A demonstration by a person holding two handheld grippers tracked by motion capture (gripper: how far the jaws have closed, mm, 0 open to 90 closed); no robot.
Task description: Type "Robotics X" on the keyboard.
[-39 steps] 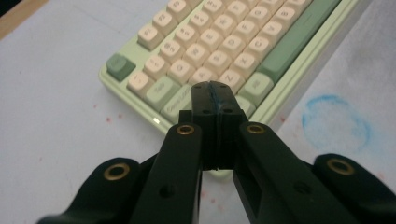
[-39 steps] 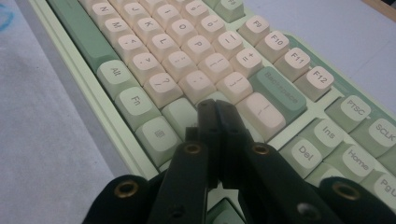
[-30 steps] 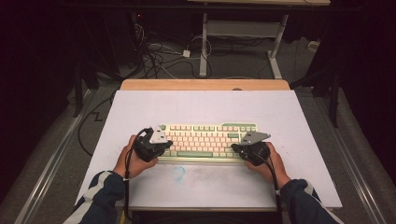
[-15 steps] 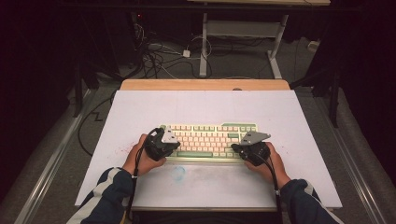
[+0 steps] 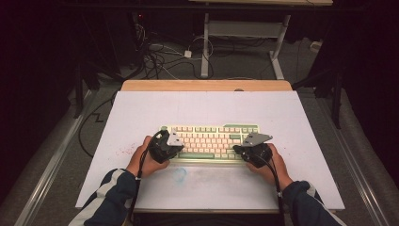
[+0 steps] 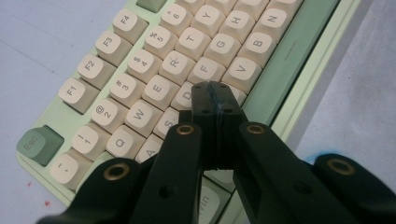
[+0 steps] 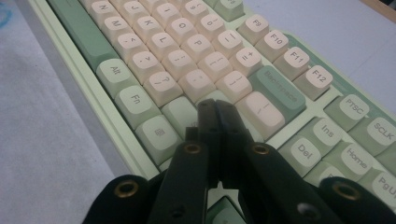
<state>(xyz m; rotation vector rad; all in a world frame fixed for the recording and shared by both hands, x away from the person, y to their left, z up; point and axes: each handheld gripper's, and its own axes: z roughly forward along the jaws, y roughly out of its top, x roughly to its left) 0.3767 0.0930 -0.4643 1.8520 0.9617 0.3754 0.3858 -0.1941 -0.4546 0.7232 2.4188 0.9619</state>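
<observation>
A pale green keyboard [image 5: 211, 136] with cream and green keys lies in the middle of the white table top. My left gripper [image 5: 175, 147] rests at its left end. In the left gripper view its jaws are pressed together, the tip [image 6: 214, 93] just over the D and C keys of the keyboard [image 6: 154, 60]. My right gripper [image 5: 238, 149] sits at the keyboard's right end. Its jaws are also shut, with the tip [image 7: 215, 109] above the keys below the wide cream key, near the arrow cluster of the keyboard [image 7: 187, 46]. Neither gripper holds anything.
The white sheet [image 5: 207, 108] covers the table, with a wooden strip [image 5: 207, 85] at its far edge. A faint blue smudge [image 5: 179, 174] and red specks [image 5: 124, 150] mark the sheet near me. Cables [image 5: 160, 56] and a desk frame [image 5: 244, 28] lie on the floor beyond.
My left gripper has moved right, from beside the keyboard's left edge to over its left keys. The right gripper has stayed in place.
</observation>
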